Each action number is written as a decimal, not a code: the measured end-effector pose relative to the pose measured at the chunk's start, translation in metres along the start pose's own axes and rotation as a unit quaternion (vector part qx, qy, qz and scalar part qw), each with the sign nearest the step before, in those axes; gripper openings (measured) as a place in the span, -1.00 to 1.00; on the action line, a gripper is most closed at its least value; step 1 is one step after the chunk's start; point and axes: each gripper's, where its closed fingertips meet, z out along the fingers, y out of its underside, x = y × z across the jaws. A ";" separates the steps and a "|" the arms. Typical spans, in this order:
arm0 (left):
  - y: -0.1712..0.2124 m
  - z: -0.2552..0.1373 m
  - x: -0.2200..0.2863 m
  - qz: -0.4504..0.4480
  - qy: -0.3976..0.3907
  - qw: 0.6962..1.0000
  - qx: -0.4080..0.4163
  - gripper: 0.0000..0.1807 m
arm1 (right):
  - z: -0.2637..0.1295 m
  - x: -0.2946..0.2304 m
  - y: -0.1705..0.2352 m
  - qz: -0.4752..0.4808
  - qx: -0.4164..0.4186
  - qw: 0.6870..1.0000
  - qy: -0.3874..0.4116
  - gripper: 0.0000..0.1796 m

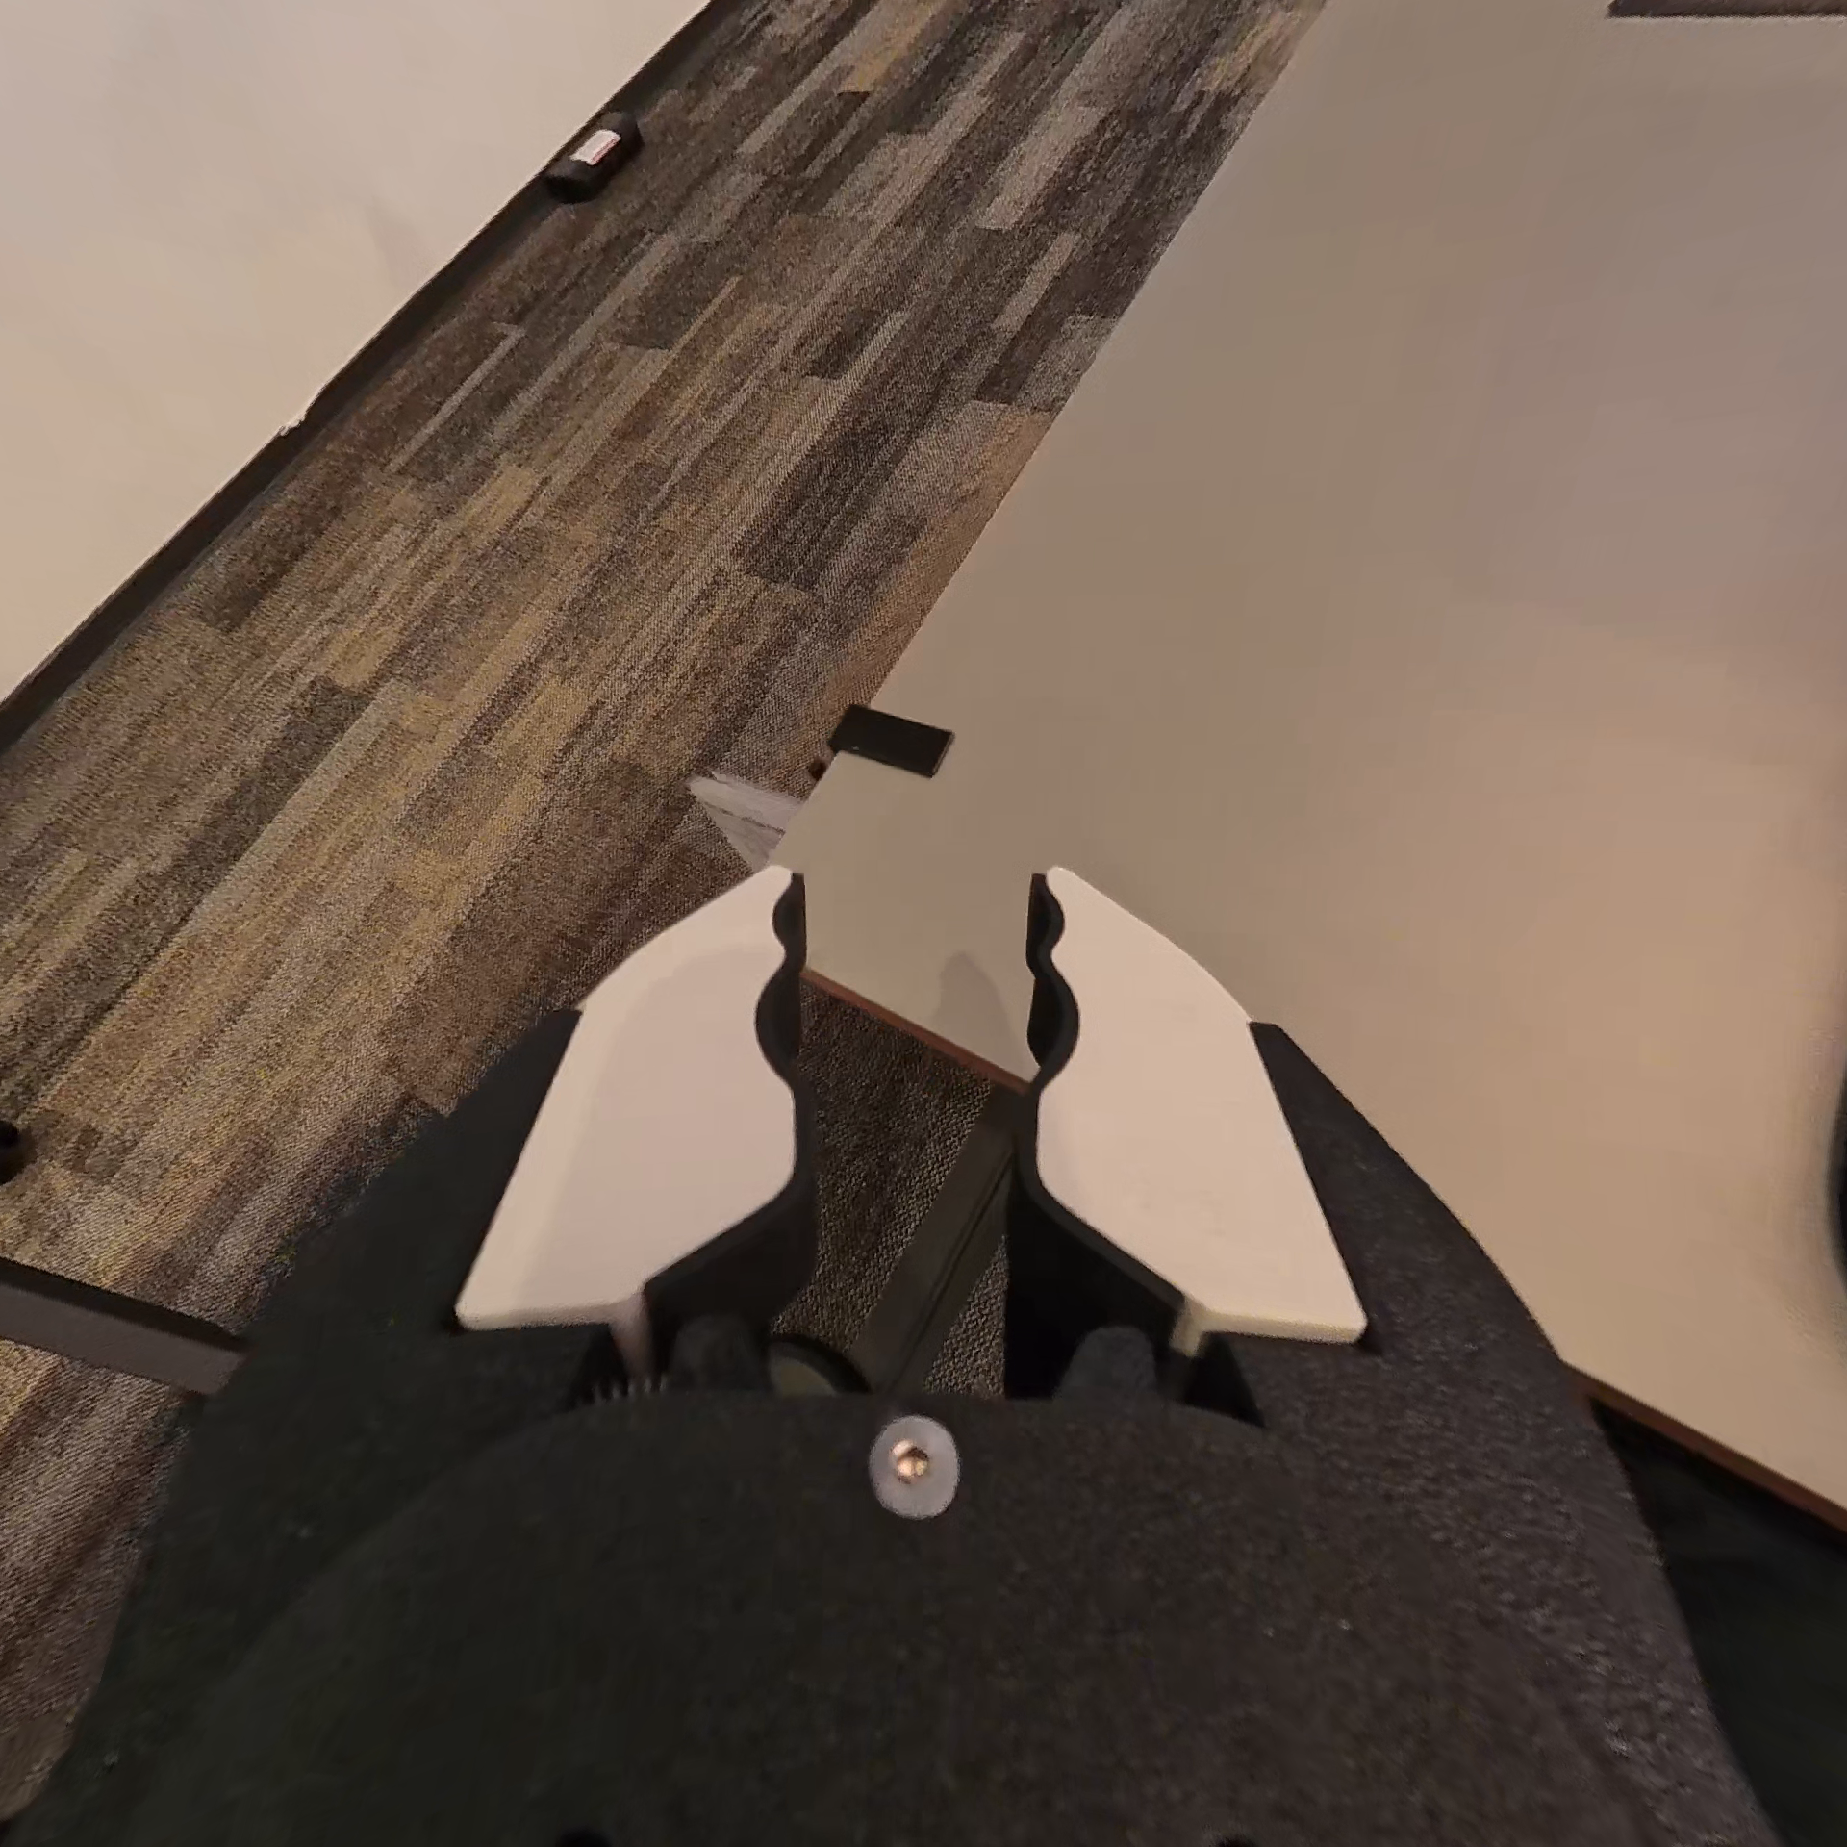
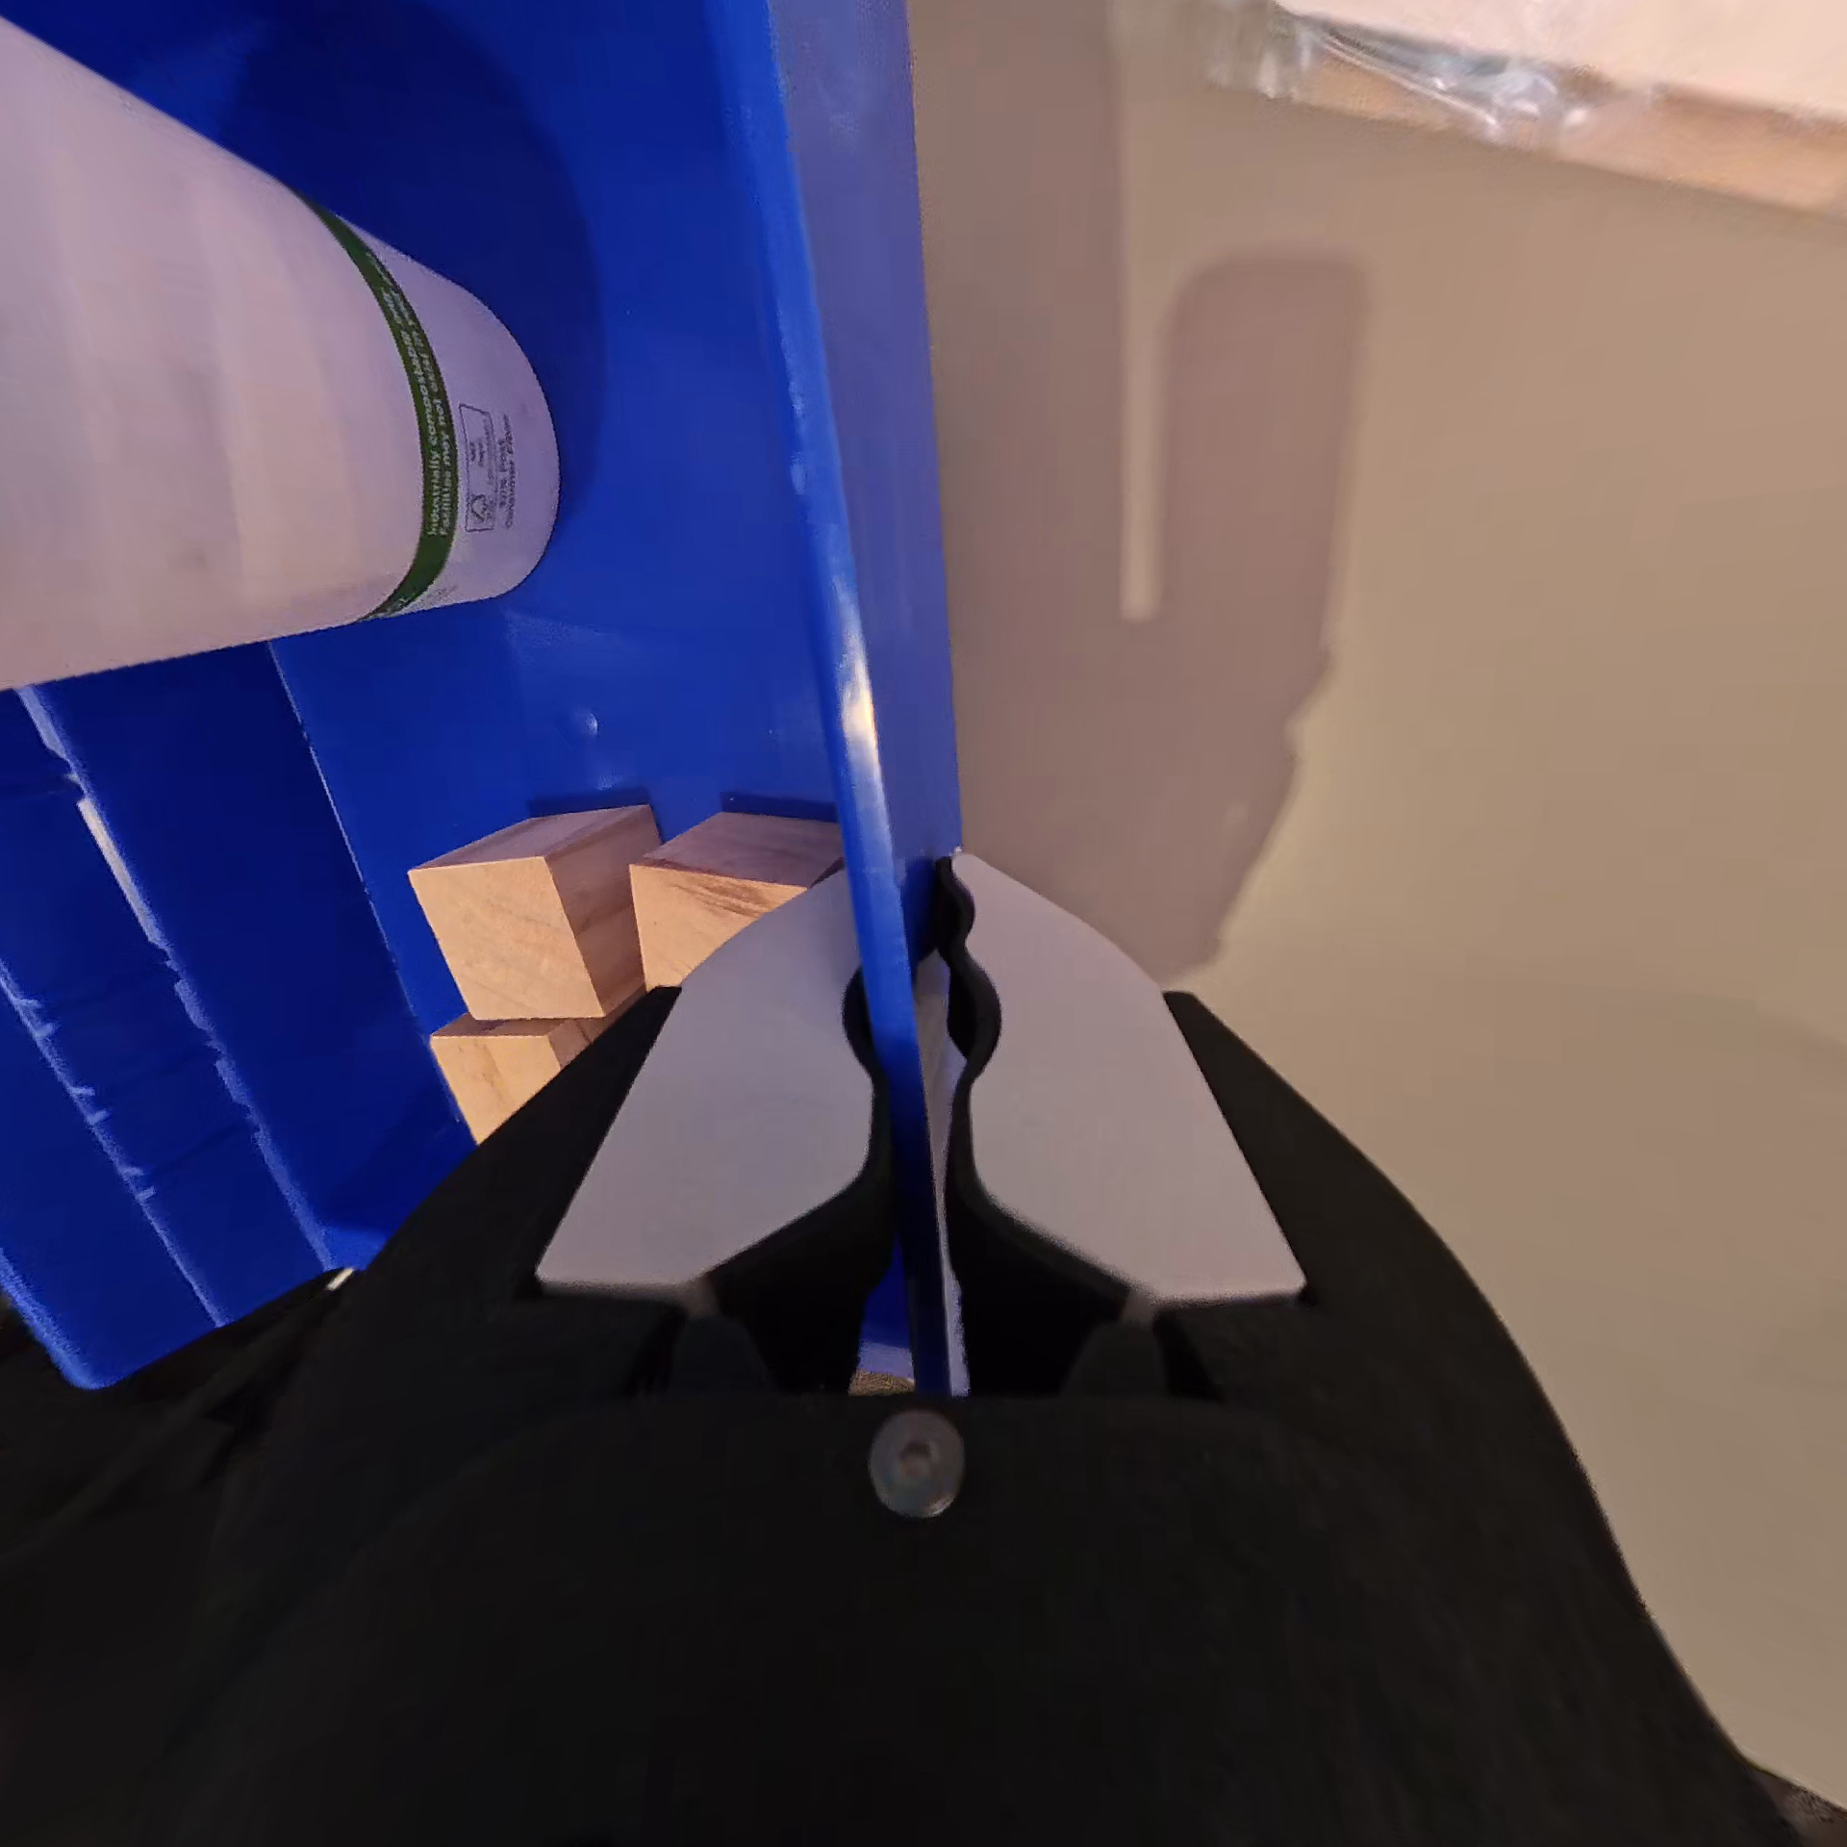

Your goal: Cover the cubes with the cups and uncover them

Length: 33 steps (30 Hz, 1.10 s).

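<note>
While the right gripper pinches the thin wall of a blue bin, one finger inside and one outside, the bin's side runs straight up between its white fingers. Inside the bin, a stack of white cups lies tilted on its side at the upper left, with a green band near the end that points at the bin's wall. Below the cups, three wooden cubes huddle close together in the bin's near corner, just beside the inner finger; two sit side by side and a third peeks out under them, partly hidden by the gripper's black body. Outside the bin, a pale table carries the gripper's shadow.

Over on the other side, the left gripper holds nothing, its jaws set wide apart. It hangs above the corner of a white table, with striped grey-brown carpet on its left. A small black block sits at the table's edge near the fingertips. Farther off, a dark object lies at the foot of the wall.
</note>
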 end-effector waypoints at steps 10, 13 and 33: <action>0.025 -0.001 -0.038 -0.031 0.010 0.999 0.005 -0.55 | 0.038 -0.201 -0.071 -0.107 -0.038 0.993 -0.024 -0.94; 0.038 -0.001 -0.041 -0.035 0.026 0.999 -0.002 -0.57 | 0.058 -0.265 -0.090 -0.149 -0.051 0.987 -0.031 -0.95; 0.078 0.016 -0.098 -0.083 -0.002 0.996 -0.045 -0.58 | 0.241 -0.617 -0.132 -0.341 -0.097 0.930 -0.097 -0.94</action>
